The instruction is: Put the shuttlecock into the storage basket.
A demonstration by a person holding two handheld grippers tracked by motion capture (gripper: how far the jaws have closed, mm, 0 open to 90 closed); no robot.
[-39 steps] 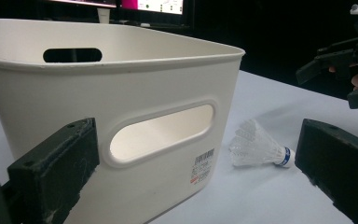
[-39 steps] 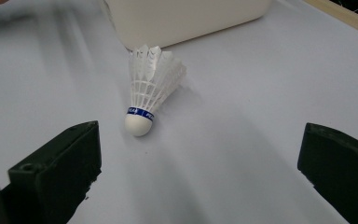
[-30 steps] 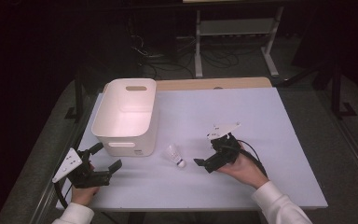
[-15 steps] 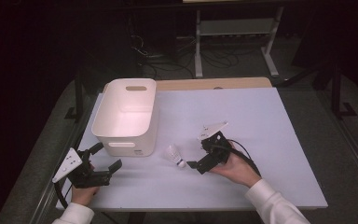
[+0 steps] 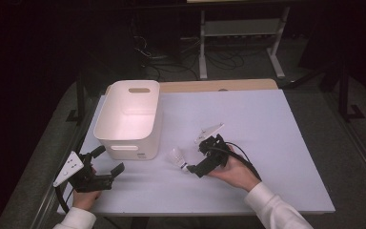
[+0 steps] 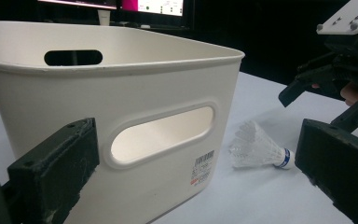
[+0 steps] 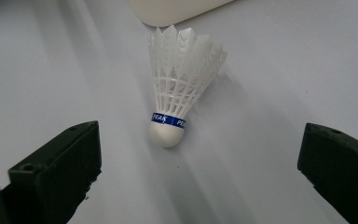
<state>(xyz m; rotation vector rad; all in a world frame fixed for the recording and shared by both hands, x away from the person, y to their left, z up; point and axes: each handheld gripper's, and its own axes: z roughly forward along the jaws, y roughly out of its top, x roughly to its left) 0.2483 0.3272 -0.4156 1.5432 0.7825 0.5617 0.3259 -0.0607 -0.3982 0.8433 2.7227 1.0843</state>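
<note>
Right gripper view has the right gripper (image 7: 191, 172) gaping wide just short of the white feathered shuttlecock (image 7: 179, 79) lying near the table's front edge beside the white plastic bin (image 5: 128, 119); the approach step, I'd say, needing a short advance, then closing, while the left gripper (image 5: 109, 160) waits open.

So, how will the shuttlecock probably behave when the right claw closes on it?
The shuttlecock looks very light, so a touching jaw may push it aside on the smooth table. Its thin feather skirt seems fragile and could bend if squeezed. Lying on its side, it would likely roll in a curve. The open right claw should probably take the round cork end.
</note>
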